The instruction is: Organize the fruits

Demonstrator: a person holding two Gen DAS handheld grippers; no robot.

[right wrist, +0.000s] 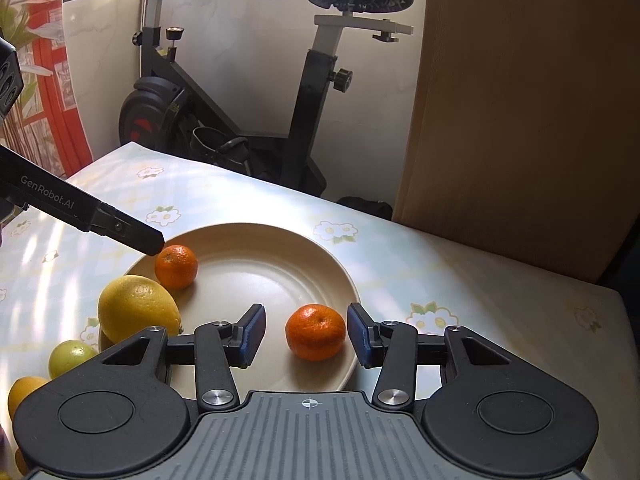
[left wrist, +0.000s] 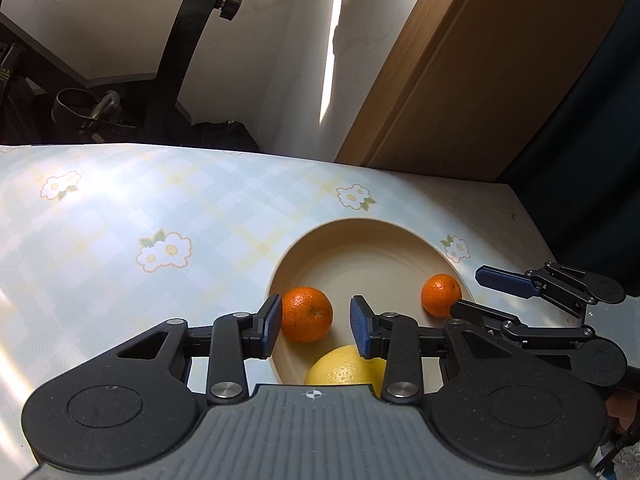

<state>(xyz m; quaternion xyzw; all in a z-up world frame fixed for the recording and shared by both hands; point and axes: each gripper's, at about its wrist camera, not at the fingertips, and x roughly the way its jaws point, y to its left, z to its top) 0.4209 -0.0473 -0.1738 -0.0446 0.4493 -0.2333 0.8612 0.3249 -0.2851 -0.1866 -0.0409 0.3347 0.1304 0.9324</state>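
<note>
Cream plate [right wrist: 340,276], orange mandarins [right wrist: 315,332], yellow lemon [right wrist: 136,308] (flowered blue-checked tablecloth [right wrist: 248,196])

Lemon [left wrist: 344,366] half hidden behind left tongs body; yellow fruit [right wrist: 24,394] at table edge cut by right tongs.

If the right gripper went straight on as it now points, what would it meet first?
Most likely the tangerine lying between the right gripper's open jaws on the plate; depth is hard to judge.

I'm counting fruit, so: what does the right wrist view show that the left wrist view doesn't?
Only the right wrist view: a green fruit and an orange fruit off the plate, plus the whole lemon. Only the left wrist view: the right gripper from outside. Both: the plate, two mandarins, the tablecloth.
</note>
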